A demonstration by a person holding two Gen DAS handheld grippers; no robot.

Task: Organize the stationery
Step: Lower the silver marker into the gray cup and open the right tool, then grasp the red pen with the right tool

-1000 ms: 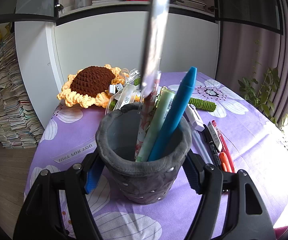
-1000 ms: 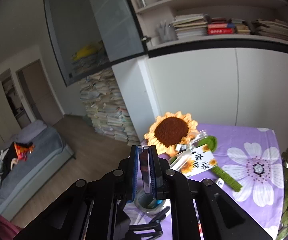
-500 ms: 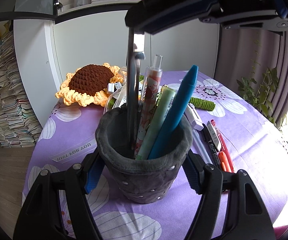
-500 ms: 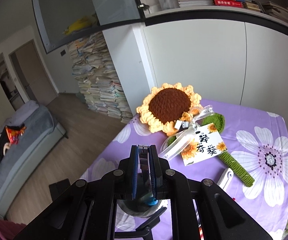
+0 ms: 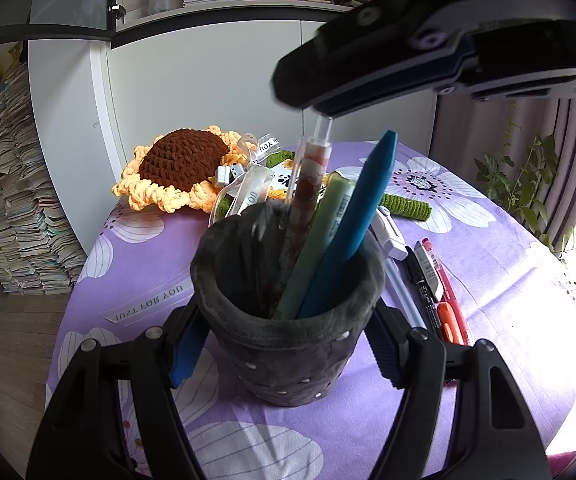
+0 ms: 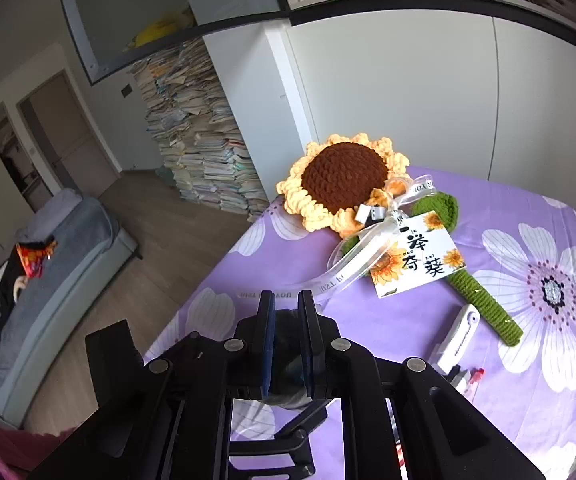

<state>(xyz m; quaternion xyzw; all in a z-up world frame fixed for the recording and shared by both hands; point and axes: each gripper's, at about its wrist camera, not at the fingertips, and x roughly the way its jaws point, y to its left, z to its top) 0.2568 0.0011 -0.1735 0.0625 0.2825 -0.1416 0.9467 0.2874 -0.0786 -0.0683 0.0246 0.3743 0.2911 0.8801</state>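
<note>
A dark grey felt pen holder (image 5: pixel 288 320) stands on the purple floral tablecloth (image 5: pixel 507 272). My left gripper (image 5: pixel 284 344) is shut on it, one pad on each side. Inside stand a blue pen (image 5: pixel 351 232), a pale green pen (image 5: pixel 319 240) and a clear pink-patterned pen (image 5: pixel 307 184). A blurred silver item (image 5: pixel 262 226) is dropping into the holder's left side. My right gripper (image 6: pixel 286 344) hovers directly above the holder, its jaws parted a little with nothing between them; it fills the top right of the left wrist view (image 5: pixel 427 60).
Several pens and markers (image 5: pixel 435 284) and a white utility knife (image 6: pixel 455 336) lie on the cloth to the right of the holder. A crocheted sunflower (image 6: pixel 343 180) with ribbon and card (image 6: pixel 415 260) lies behind. The table edge and wooden floor are to the left.
My right gripper came down over the holder with the silver item, then its jaws parted and let the item fall in. The left gripper and holder stayed still.
</note>
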